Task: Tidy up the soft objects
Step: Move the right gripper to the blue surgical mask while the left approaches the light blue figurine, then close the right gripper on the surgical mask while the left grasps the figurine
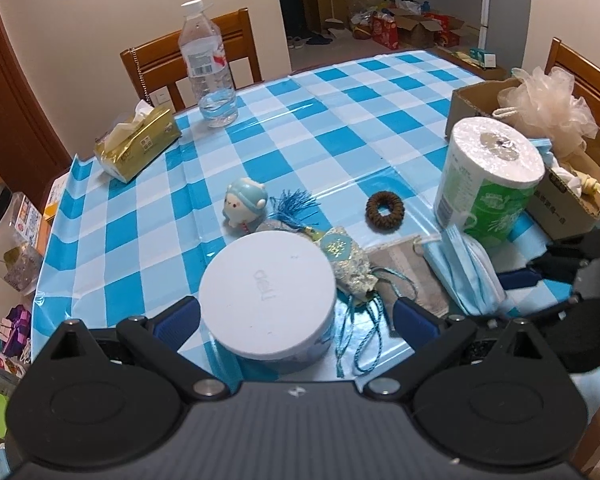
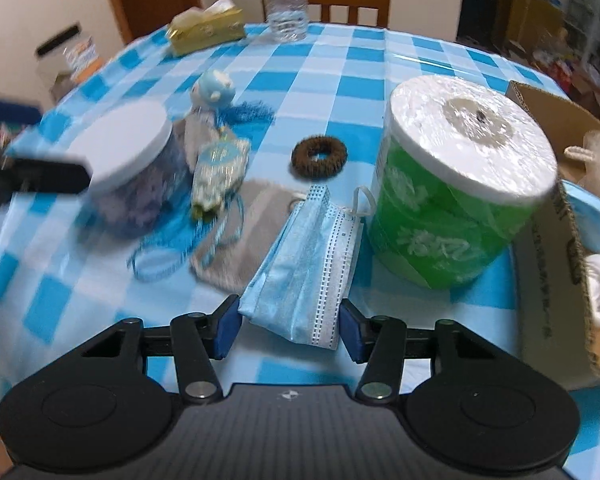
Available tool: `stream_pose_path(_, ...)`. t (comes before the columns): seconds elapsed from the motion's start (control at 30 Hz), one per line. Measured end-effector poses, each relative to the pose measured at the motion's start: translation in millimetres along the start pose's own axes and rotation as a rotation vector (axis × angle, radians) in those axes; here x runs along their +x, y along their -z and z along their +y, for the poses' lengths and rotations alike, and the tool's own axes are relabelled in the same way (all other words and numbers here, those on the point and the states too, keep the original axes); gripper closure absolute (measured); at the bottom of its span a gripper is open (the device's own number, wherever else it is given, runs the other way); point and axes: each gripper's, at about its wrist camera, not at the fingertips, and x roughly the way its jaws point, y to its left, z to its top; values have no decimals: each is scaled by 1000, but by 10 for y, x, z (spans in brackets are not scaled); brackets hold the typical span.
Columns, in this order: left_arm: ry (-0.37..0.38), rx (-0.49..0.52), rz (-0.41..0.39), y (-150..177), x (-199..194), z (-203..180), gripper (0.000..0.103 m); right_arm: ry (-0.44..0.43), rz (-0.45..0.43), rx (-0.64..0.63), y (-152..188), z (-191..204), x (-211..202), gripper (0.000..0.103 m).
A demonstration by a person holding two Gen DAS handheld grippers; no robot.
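The cardboard box stands on the checked counter, touching the far right side of the wrapped paper roll. Inside it sit a peach bath pouf, a blue mask draped over the near wall, and some white and yellowish cloth, too crumpled to name for sure.

Just in front of the paper roll lies a folded stack of blue face masks. The right gripper has its fingers spread on either side of the stack's near end, not pressing it.

Left of the roll, past a grey cloth and a patterned sachet, stands a round white-lidded tub; its contents look purplish but blurred. The left gripper is released, fingers wide around the tub. A brown scrunchie and a small plush lie further left of the roll.
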Motion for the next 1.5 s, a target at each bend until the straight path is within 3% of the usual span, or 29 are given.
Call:
stream_pose_path(0.27,21,6,-3,-40,6,-53,1,34,26,-42,195,-42,-80,39)
stream_pose_path(0.4,27,11,2,-65,19,-30,1,68,-4,-17,158,-28,-37,27)
stream_pose_path(0.5,41,5,8,-92,23,15,1,68,-16,15,109,-22,2,24)
stream_pose_path(0.83,84,-20,32,-304,168,321,1,96,16,1,70,-2,134,20)
stream_pose_path(1.27,96,-64,81,-841,991,767,2,118,25,44,66,-33,188,3)
stream_pose_path(1.5,109,-54,126,-960,1459,800,15,126,29,55,76,-21,187,2)
